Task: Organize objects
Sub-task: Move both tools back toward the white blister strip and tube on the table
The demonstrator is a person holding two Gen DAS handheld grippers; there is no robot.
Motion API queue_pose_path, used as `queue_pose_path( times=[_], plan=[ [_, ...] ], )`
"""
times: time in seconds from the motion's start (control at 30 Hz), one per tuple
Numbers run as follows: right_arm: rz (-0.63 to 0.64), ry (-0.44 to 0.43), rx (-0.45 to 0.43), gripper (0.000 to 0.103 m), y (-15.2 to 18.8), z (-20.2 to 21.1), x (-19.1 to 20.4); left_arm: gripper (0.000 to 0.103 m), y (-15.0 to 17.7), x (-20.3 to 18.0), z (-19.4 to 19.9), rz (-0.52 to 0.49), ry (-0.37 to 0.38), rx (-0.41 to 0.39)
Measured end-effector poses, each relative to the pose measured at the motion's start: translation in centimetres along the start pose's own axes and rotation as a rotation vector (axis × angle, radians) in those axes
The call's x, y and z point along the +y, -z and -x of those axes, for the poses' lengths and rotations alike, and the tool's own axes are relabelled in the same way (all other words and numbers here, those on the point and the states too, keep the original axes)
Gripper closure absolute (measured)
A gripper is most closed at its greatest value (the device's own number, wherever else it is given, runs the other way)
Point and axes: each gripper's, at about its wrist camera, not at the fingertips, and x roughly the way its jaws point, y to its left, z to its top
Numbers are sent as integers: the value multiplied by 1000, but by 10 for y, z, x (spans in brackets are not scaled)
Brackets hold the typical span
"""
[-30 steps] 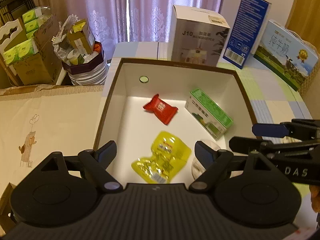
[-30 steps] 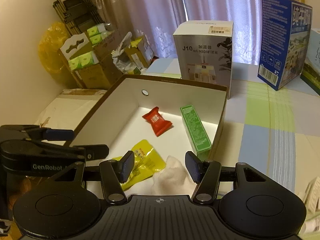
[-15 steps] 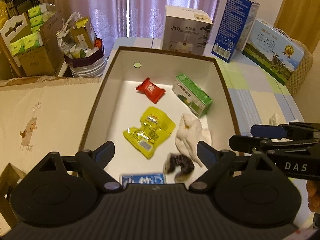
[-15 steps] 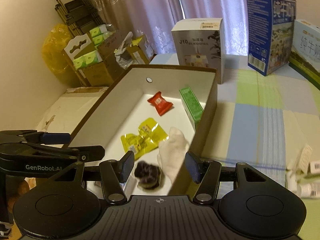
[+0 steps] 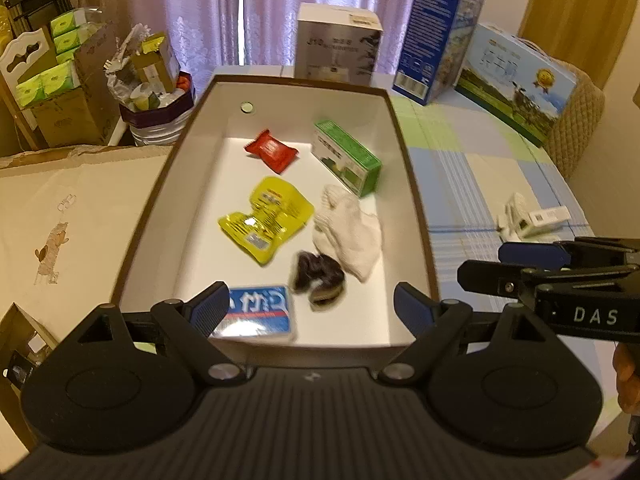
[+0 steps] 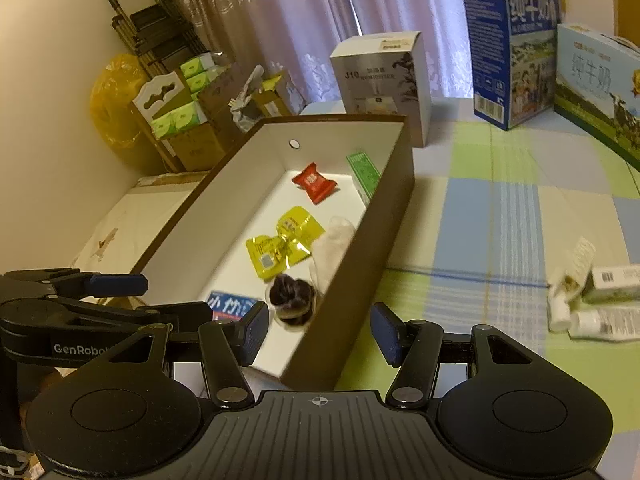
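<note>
Brown-walled, white-lined box (image 5: pixel 412 196) on the checked tablecloth (image 5: pixel 472 168), long side running away from both cameras, holding six things. Green carton (image 5: pixel 347 156) against the right wall near the far end, red sachet (image 5: pixel 273 151) just left of it. Yellow foil packet (image 5: pixel 267 216) mid-floor, crumpled and shiny. White cloth (image 5: pixel 349 235) just beside it on the right, touching the green carton's near corner. Dark round bundle (image 5: pixel 318 277) at the cloth's near edge, blurred. Blue-and-white pack (image 5: pixel 260 312) flat against the near wall.

Compared with a second ago: whole box floor now in sight from farther back, dark bundle and blue pack newly showing at the near end, small white items (image 6: pixel 592 300) out on the cloth to the right.

Left gripper (image 5: pixel 312 310) over the near wall, fingers spread wide, nothing between them. Right gripper (image 6: pixel 319 334) straddling the box's near right corner, fingers likewise apart and empty. Bare floor along the box's left wall and at its far end; open tablecloth right of the box up to the small white items. Humidifier box (image 5: pixel 339 44) just behind the far wall, milk cartons (image 5: pixel 440 36) farther right.
</note>
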Motion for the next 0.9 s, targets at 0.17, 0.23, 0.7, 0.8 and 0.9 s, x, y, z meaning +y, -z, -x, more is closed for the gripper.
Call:
queue_pose_path(
  times=[0.17, 0.23, 0.7, 0.8, 0.9],
  plan=[
    [-9, -2, 7, 49, 13, 15, -12, 16, 12, -17, 5, 0, 0, 11],
    [-14, -5, 9, 49, 17, 20, -17, 16, 17, -25, 7, -1, 1, 16],
    [-71, 0, 49, 49, 48, 54, -69, 16, 32, -90, 6, -33, 22, 50],
    [-104, -2, 46, 49, 53, 61, -87, 16, 34, -105, 3, -44, 33, 59],
    [-165, -21, 21, 49, 60, 73, -109, 16, 35, -121, -1, -54, 42, 69]
  ],
)
